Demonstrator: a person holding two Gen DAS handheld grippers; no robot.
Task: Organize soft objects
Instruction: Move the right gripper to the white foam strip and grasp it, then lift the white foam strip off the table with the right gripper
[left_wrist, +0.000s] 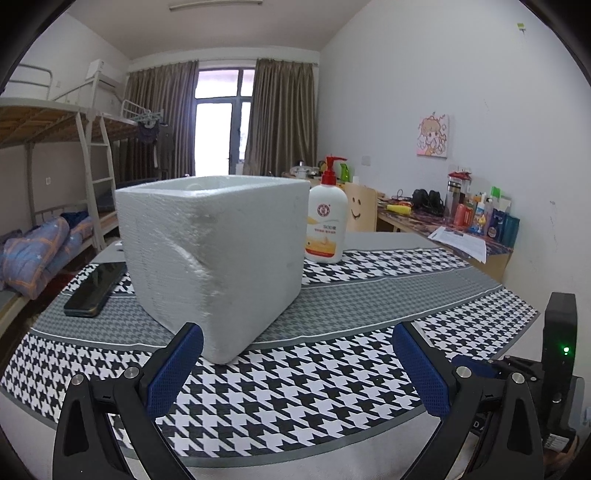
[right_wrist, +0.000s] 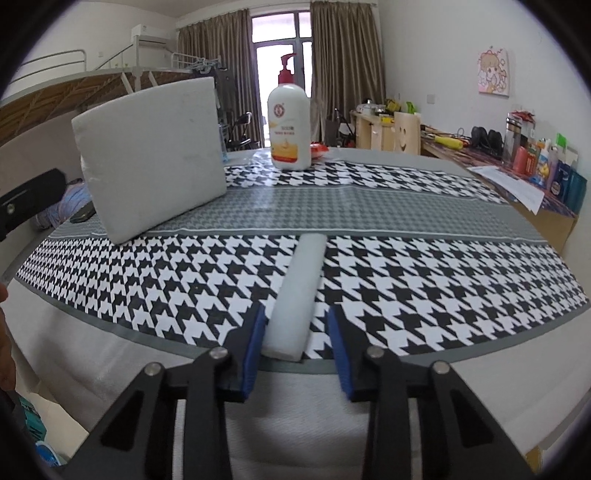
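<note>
A white foam box (left_wrist: 214, 251) with an open top stands on the houndstooth tablecloth (left_wrist: 295, 387); its side also fills the left of the right wrist view (right_wrist: 151, 155). My left gripper (left_wrist: 295, 328) is open just in front of the box's near corner and holds nothing. A long white foam strip (right_wrist: 299, 266) lies flat on the cloth and points away from me. My right gripper (right_wrist: 295, 312) straddles the strip's near end. Its left pad (right_wrist: 255, 339) lies against the strip, and a gap shows at the right pad (right_wrist: 341, 347).
A lotion pump bottle (left_wrist: 327, 221) stands behind the box, right of it. A dark phone (left_wrist: 96, 290) lies left of the box. A cluttered desk (left_wrist: 480, 218) runs along the right wall, and a bunk bed (left_wrist: 55, 122) is on the left.
</note>
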